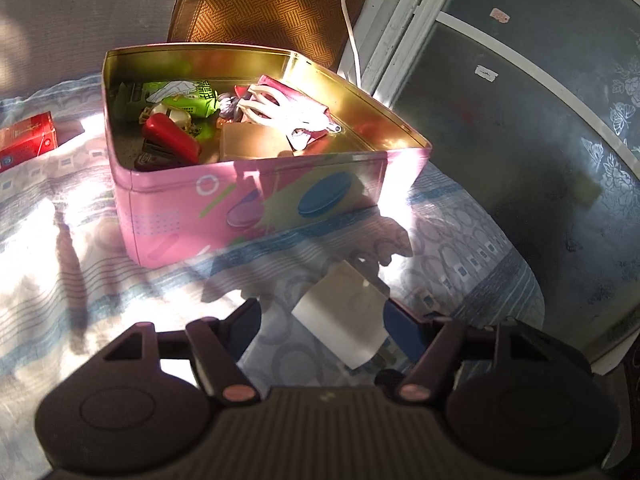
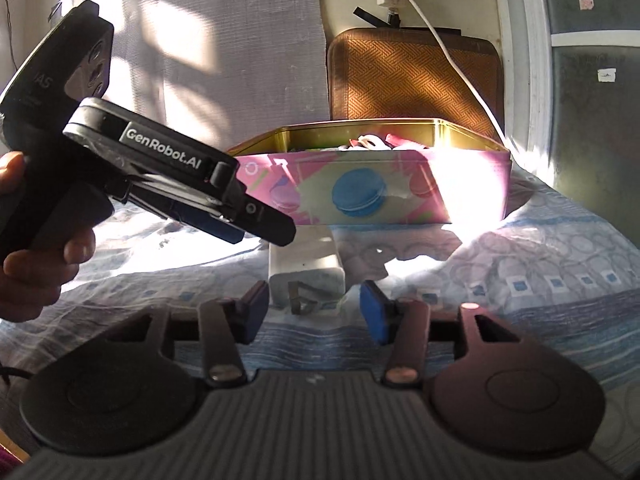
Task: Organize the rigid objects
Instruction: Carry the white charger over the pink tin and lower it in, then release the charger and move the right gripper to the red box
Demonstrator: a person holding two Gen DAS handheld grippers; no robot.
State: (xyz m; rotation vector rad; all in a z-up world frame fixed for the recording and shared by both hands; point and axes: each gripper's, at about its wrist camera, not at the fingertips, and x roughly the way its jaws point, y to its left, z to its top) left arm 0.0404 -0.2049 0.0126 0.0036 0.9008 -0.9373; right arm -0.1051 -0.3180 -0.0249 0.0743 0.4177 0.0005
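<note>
A small white block [image 1: 340,322] lies on the blue-patterned bedsheet [image 1: 80,280] just in front of a pink tin [image 1: 260,208] with a gold inside. My left gripper [image 1: 324,324] straddles the block with its jaws apart; a gap shows on the left side, so it is open. In the right wrist view the white block [image 2: 306,268] sits just past my right gripper [image 2: 314,306], also open, with its right pad clear of the block. A hand holds the left gripper [image 2: 256,232] above the block. The tin [image 2: 400,200] holds a red stapler [image 1: 172,136], a green packet [image 1: 180,98] and a white hair claw [image 1: 276,108].
A red carton [image 1: 24,144] lies on the sheet at far left. A woven brown cushion [image 1: 272,8] leans behind the tin, with a white cable [image 1: 350,28] hanging past it. A glass door [image 1: 520,140] stands at the right, beyond the bed's edge.
</note>
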